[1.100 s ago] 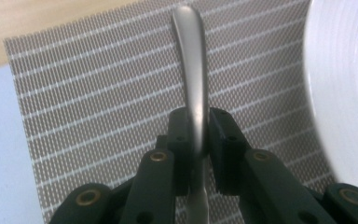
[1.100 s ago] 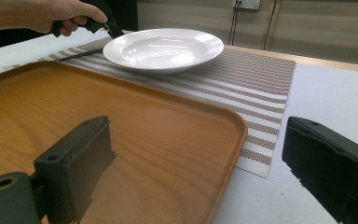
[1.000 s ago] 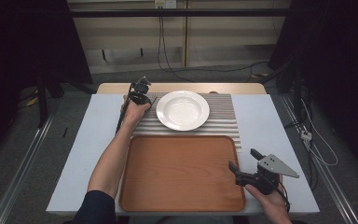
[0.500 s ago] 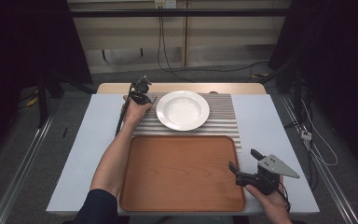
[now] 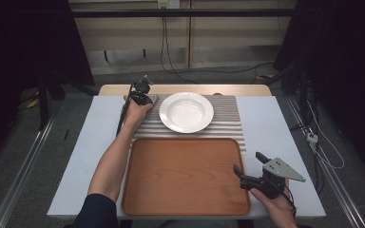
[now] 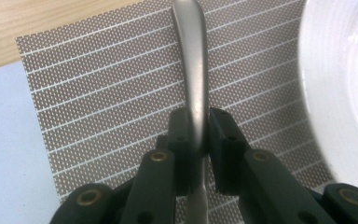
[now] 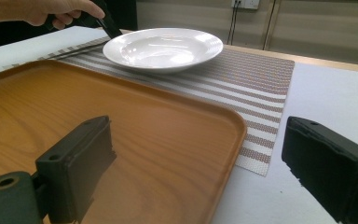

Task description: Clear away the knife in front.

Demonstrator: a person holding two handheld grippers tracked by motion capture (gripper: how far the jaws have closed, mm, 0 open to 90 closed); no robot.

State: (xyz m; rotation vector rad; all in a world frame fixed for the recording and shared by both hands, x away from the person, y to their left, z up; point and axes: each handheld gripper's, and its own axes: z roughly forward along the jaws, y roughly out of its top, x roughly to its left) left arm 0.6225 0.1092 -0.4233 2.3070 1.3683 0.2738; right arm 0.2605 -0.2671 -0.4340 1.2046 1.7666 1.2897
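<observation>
— What is held, and where?

— A grey metal utensil handle is pinched between the jaws of the left tool, low over the striped placemat, just left of the white plate. Which utensil it is cannot be told; its working end is hidden.

— What has changed over the last second?

— Nothing to speak of. In the high view the left tool is seen at the same spot by the plate's left rim as a second ago, and the right tool is unmoved at the tray's near right corner. The grip on the handle is unaltered.

— What does that mean for the work?

— The grasp is judged settled and the carry not yet begun; the utensil is likely to be lifted off the placemat next.

— And the right tool?

— Its jaws are spread wide with nothing between them, as shown in the right gripper view, where the brown wooden tray and the plate are looked across.

— What else is around?

— The tray lies bare on the near half of the white tabletop, touching the placemat's near edge.

— Anything in the way?

— The plate's rim, just beside the handle, could be clipped on a careless lift. The tray's raised lip must be cleared if the utensil is brought nearer.
</observation>
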